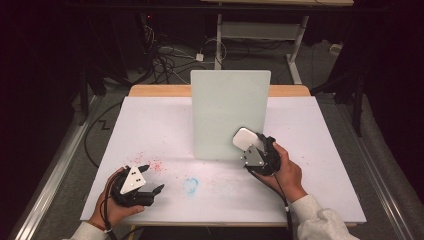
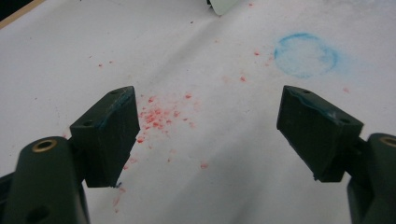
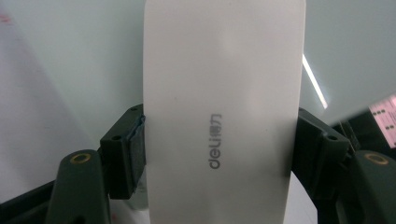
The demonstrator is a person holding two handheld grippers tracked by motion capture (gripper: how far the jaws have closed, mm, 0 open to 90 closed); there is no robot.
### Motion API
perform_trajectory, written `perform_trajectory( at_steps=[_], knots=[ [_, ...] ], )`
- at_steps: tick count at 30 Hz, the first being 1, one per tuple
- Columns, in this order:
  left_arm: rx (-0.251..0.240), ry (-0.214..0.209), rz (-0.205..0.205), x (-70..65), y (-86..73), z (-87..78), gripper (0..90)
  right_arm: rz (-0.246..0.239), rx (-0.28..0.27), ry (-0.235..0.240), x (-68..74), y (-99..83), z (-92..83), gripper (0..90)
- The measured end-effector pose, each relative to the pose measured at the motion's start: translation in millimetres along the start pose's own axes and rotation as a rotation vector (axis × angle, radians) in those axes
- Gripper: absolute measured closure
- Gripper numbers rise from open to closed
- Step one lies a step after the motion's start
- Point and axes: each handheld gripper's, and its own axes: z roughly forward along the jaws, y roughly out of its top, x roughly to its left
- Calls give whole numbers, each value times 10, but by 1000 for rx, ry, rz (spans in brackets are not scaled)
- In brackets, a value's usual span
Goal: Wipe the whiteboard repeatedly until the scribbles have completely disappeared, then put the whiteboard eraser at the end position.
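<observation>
Item: white eraser, clamped in the right tool against the upright board's lower right corner. Left tool idle, jaws wide, empty, on the worktop. Step: wiping. Next: steady strokes across the board.

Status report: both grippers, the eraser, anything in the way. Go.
Left gripper open, low over table. Right gripper shut on white eraser, at upright board. Red specks, blue ring on table; nothing blocking.
</observation>
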Motion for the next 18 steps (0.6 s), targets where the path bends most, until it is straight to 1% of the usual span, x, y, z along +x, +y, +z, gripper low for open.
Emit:
perform_trajectory(
  at_steps=[2, 4, 5, 7, 8, 9, 10, 11, 12, 13, 15, 16, 18],
  knots=[
    [3, 0, 2, 2, -1, 2, 201, 29, -2, -24, -93, -32, -18, 309],
    [4, -2, 1, 2, -4, 5, 201, 57, -8, -33, -187, -64, -38, 309],
    [3, -2, 1, 3, -4, 6, 201, 79, -12, -35, -222, -75, -45, 309],
    [3, -1, 1, 5, -2, 7, 201, 105, -20, -29, -285, -94, -66, 309],
    [8, -8, -9, -2, -4, 8, 201, 119, -22, -31, -302, -95, -75, 309],
    [10, -8, -8, -4, -3, 10, 201, 129, -25, -30, -322, -95, -84, 309],
    [6, -3, 4, 0, 1, 12, 201, 144, -27, -26, -343, -94, -96, 309],
    [12, -9, -5, -9, 1, 12, 201, 161, -32, -19, -364, -95, -109, 309],
    [10, -9, -5, -12, 3, 11, 201, 180, -40, -13, -377, -94, -122, 310],
    [3, -4, 5, -9, 7, 11, 201, 194, -46, -8, -391, -92, -137, 309],
    [3, -3, 7, -13, 8, 11, 201, 199, -57, -6, -412, -84, -167, 309],
    [4, -3, 7, -15, 7, 12, 201, 213, -66, -6, -417, -76, -183, 310],
    [3, -4, 3, -13, 1, 9, 201, 217, -79, 8, -445, -66, -220, 309]
  ],
)
